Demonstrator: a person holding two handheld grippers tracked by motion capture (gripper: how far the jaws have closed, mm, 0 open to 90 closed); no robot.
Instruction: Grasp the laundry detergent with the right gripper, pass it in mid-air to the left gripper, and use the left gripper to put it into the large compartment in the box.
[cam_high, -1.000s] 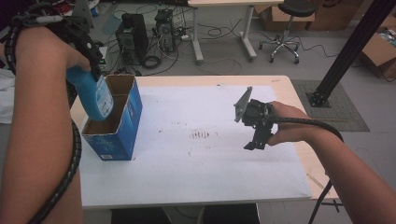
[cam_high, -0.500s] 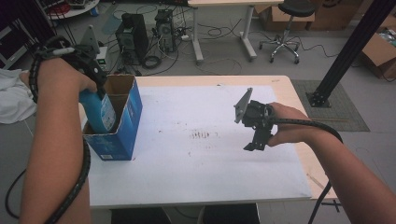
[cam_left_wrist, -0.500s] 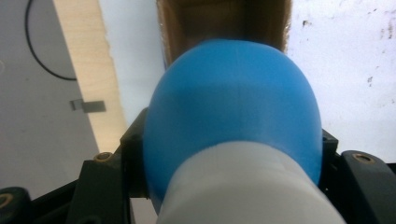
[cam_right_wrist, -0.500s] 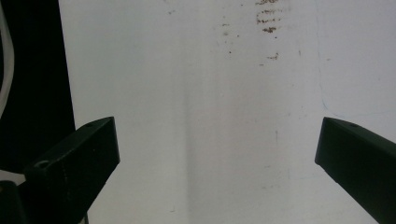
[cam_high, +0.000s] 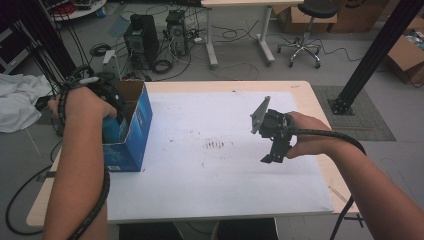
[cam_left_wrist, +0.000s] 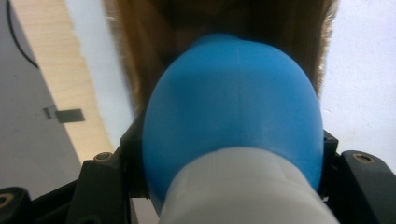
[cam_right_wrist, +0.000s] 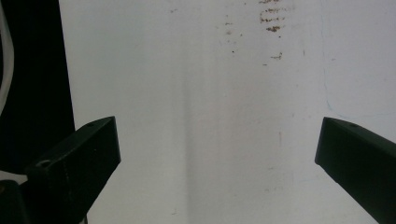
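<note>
Left hand-held gripper (cam_high: 107, 112) is at the open top of a blue cardboard box (cam_high: 131, 135), pointing down into it. Its jaws are clamped on a blue bottle (cam_left_wrist: 233, 121) w/ a white lower section. In the left gripper view the bottle sits between the two black jaws, pressed from both sides; brown cardboard of the box interior lies beyond its rounded blue end. In the high view, a bit of the bottle's blue shows just inside the box rim, under the person's left hand (cam_high: 82, 102). Bottle partly inside box; whether it touches the bottom can't be told.

Box stands upright at the left edge of the table (cam_high: 210, 190), top flaps open, near the table's far-left corner. Table top is covered w/ a white sheet; small patch of brownish marks (cam_high: 215, 145) approx. mid-table.

Right hand-held gripper (cam_high: 272, 159) is held over the right half of the table, well apart from the box, tips angled down toward the surface. Jaws spread wide, nothing between them; the right gripper view shows bare white sheet and the brownish marks (cam_right_wrist: 271, 16) farther off. Black cable runs back along the right forearm.

Beyond the table: computer towers, cables on floor, an office stool.
</note>
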